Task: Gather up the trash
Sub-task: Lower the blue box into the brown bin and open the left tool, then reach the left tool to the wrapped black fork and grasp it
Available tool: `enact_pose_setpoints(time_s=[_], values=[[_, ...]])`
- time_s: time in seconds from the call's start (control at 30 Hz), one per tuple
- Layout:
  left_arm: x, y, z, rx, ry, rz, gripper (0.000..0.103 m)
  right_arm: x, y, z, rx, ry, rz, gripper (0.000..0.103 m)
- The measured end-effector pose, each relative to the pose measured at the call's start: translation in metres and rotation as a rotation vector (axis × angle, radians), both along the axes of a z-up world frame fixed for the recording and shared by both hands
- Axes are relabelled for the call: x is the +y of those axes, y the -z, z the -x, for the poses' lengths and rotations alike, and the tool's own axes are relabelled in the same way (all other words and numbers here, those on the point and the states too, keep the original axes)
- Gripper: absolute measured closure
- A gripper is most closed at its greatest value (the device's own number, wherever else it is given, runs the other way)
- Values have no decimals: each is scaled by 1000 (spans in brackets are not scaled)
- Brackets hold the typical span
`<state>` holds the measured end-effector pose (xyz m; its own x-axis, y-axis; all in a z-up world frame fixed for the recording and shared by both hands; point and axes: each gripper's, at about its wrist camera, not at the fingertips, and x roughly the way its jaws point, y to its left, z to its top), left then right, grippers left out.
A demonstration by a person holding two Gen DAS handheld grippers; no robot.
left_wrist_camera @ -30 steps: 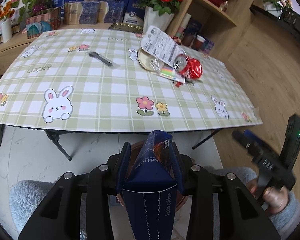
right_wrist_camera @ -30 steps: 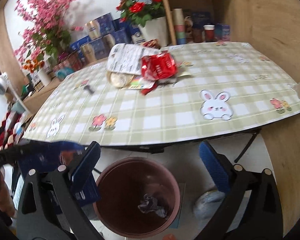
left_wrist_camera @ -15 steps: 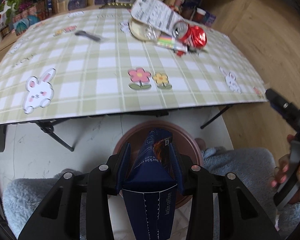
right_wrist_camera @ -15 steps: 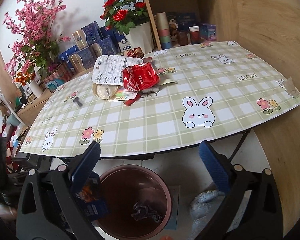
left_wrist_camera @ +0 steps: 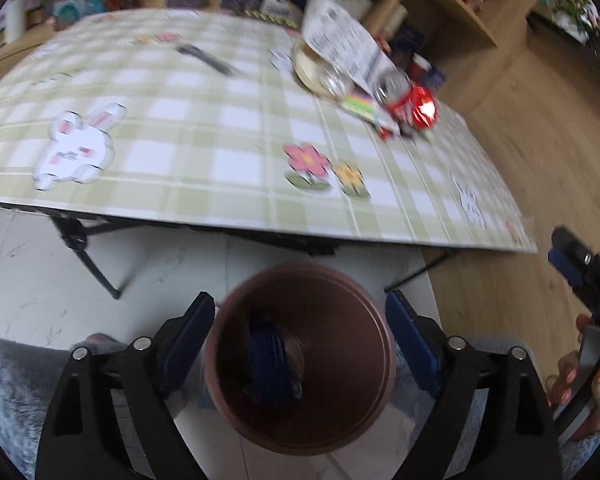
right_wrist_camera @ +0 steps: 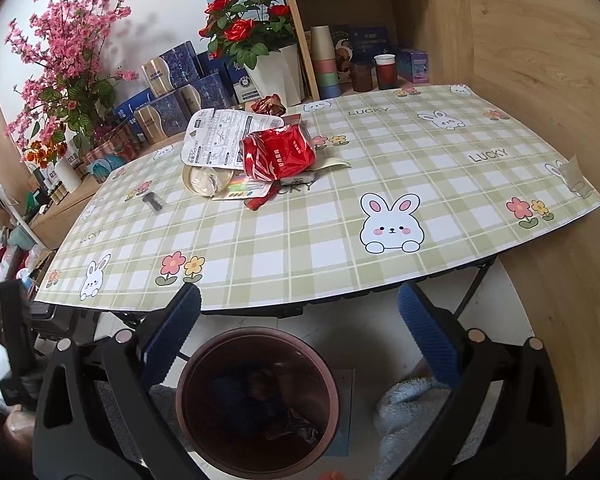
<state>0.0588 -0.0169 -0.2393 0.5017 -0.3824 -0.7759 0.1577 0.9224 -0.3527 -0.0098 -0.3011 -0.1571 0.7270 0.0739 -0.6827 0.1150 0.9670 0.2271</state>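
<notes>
My left gripper [left_wrist_camera: 300,340] is open and empty, directly above a brown round bin [left_wrist_camera: 374,392] on the floor. A dark blue coffee carton [left_wrist_camera: 270,364] lies inside the bin. The bin also shows in the right wrist view [right_wrist_camera: 328,384], below my open, empty right gripper [right_wrist_camera: 300,328]. On the checked table [right_wrist_camera: 320,248] lies a trash pile: a crushed red can [right_wrist_camera: 278,154], a white printed wrapper [right_wrist_camera: 224,138], a round clear lid [right_wrist_camera: 208,178] and a colourful packet [right_wrist_camera: 246,190]. The pile shows blurred in the left wrist view, with the red can [left_wrist_camera: 414,104].
A small dark object [right_wrist_camera: 152,202] lies on the table's left part. Boxes [right_wrist_camera: 180,92], flower pots [right_wrist_camera: 276,72] and a shelf with cups [right_wrist_camera: 328,64] stand behind the table. The table's black folding legs [left_wrist_camera: 88,260] stand near the bin. Grey slippers [right_wrist_camera: 408,412] flank it.
My left gripper has opened and let go of the blue carton, which dropped into the bin. The right gripper has risen and moved back a little, still open.
</notes>
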Motion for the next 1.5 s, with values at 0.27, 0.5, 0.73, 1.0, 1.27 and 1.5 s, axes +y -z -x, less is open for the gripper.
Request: enact_pose_setpoints(time_s=[0.27, 0.5, 0.73, 1.0, 1.27, 1.5], values=[[44, -29, 15, -145, -170, -30, 6, 8, 4, -2, 17, -21, 46, 6], [60, -47, 15, -225, -191, -77, 6, 19, 6, -7, 16, -45, 85, 6], [73, -56, -11, -197, -197, -100, 6, 16, 6, -26, 5, -52, 71, 6], [91, -59, -82, -135, -259, -122, 14, 7, 15, -53, 45, -74, 17, 6], [74, -42, -182, -116, -269, -198, 22, 2, 23, -91, 70, -38, 102, 6], [45, -18, -261, -19, -301, -248, 22, -9, 35, -119, 71, 5, 88, 6]])
